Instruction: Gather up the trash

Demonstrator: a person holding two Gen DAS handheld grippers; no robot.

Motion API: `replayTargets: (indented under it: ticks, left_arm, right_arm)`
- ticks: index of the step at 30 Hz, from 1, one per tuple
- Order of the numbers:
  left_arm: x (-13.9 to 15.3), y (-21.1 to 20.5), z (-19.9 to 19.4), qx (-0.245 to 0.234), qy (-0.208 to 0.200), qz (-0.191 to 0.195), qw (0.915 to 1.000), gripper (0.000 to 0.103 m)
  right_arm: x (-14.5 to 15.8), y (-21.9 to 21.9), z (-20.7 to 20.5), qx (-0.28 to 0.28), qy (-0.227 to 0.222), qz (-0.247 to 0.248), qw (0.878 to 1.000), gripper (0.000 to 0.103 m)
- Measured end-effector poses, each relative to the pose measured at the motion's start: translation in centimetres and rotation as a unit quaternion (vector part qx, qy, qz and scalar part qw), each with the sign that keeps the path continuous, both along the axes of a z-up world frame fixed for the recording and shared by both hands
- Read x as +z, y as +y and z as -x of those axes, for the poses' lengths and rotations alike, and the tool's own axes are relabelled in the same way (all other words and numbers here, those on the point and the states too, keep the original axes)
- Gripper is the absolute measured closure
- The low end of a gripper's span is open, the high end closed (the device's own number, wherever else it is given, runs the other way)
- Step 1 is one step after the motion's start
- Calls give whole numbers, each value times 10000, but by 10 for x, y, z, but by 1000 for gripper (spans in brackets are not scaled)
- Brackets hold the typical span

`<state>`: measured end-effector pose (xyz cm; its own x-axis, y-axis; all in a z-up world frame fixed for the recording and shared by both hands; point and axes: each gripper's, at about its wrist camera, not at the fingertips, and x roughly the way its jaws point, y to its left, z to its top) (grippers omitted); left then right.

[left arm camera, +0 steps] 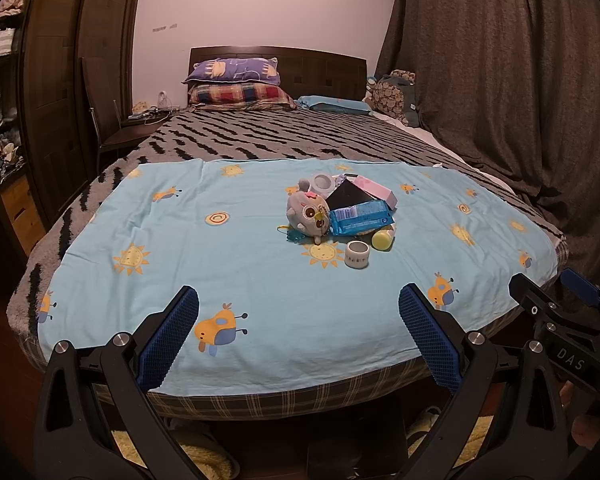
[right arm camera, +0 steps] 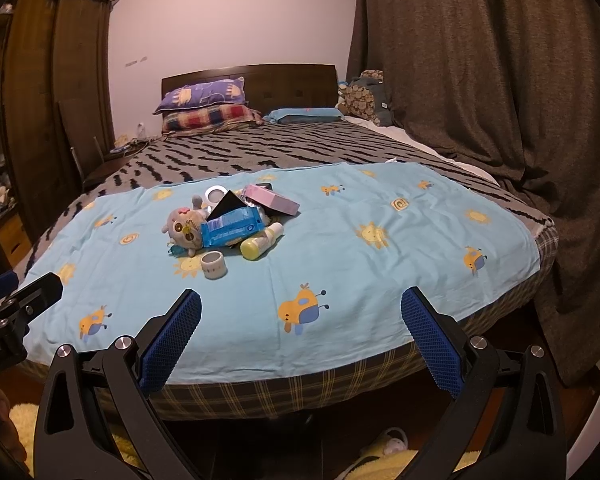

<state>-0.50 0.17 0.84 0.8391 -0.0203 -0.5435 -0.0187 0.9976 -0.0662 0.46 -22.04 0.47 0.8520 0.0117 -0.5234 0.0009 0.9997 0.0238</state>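
Observation:
A pile lies on the light blue sheet (left arm camera: 228,264) on the bed: a grey plush owl (left arm camera: 308,216), a blue wipes packet (left arm camera: 362,220), a black card (left arm camera: 346,196), a pink box (left arm camera: 376,190), a tape roll (left arm camera: 323,184), a yellow-capped bottle (left arm camera: 382,239) and a small white cup (left arm camera: 357,255). In the right wrist view the same pile shows the owl (right arm camera: 184,228), packet (right arm camera: 234,228), bottle (right arm camera: 260,242) and cup (right arm camera: 214,265). My left gripper (left arm camera: 299,300) is open and empty, at the bed's foot, well short of the pile. My right gripper (right arm camera: 301,304) is open and empty, likewise short of it.
Pillows (left arm camera: 236,82) and a dark headboard (left arm camera: 324,68) stand at the far end. A grey curtain (left arm camera: 500,80) hangs on the right, a wooden wardrobe (left arm camera: 56,80) on the left. A yellow rug and slippers (right arm camera: 388,446) lie below the bed's foot.

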Motion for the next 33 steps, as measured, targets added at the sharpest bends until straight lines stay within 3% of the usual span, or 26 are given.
replayTargets:
  ticks: [20,33]
  left_arm:
    - [-3,-1,-4,-31,14,21,10000,8]
    - [-19,6,-35,47,183,-152,9997,8]
  right_arm:
    - [-4,-6,-4,-48,3,-38,10000,3]
    - [-13,-19,-32,-130,97,-134,9998,3]
